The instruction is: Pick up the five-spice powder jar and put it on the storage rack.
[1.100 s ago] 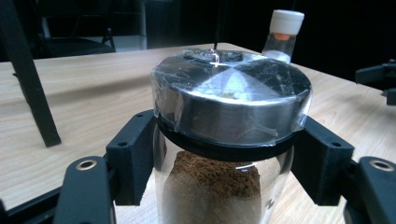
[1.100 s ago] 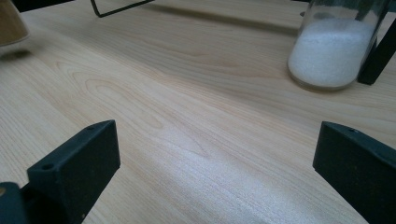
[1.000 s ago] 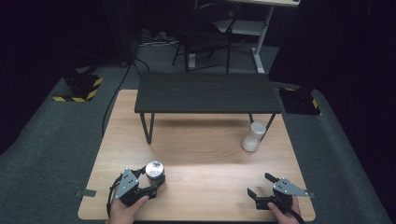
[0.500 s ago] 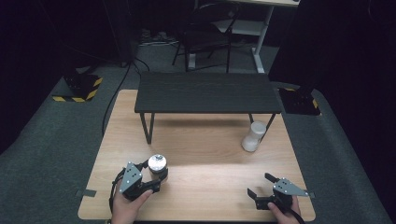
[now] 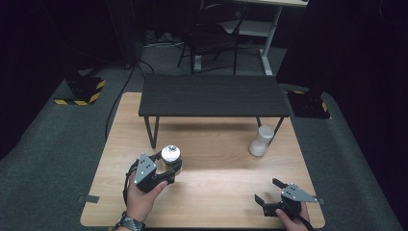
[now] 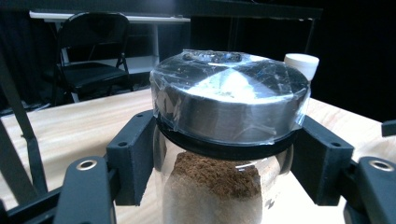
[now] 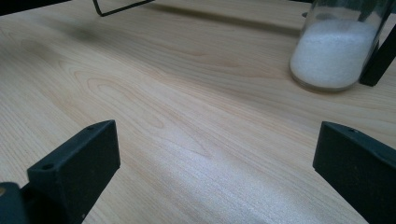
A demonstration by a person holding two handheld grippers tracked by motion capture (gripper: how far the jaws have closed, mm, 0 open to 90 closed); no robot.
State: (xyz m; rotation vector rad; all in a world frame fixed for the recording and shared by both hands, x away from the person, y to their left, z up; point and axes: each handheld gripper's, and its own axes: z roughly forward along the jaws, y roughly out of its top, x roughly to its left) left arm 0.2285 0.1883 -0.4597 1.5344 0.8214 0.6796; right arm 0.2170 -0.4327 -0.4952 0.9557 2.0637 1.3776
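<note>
A glass jar [image 5: 170, 153] of brown powder with a silver, film-wrapped lid stands at the wooden table's [image 5: 216, 202] front left. My left gripper [image 5: 168, 166] is shut on it, and in the left gripper view both jaws press the jar [image 6: 229, 107] just under the lid. My right gripper [image 5: 267, 189] stands open near the front right edge, its fingers [image 7: 79, 163] wide apart over bare wood. A second jar [image 5: 261, 141] with white powder [image 7: 334, 51] stands at the right, beside the leg of the black shelf [image 5: 214, 95].
The low black shelf on thin metal legs [image 5: 154, 132] spans the back half of the table. A dark folding chair [image 5: 211, 33] and a white desk frame [image 5: 269, 38] stand on the floor behind. Grey carpet surrounds the table.
My left gripper has carried the brown-powder jar forward, away from the front edge and slightly right. The right gripper and the white jar have stayed put.
</note>
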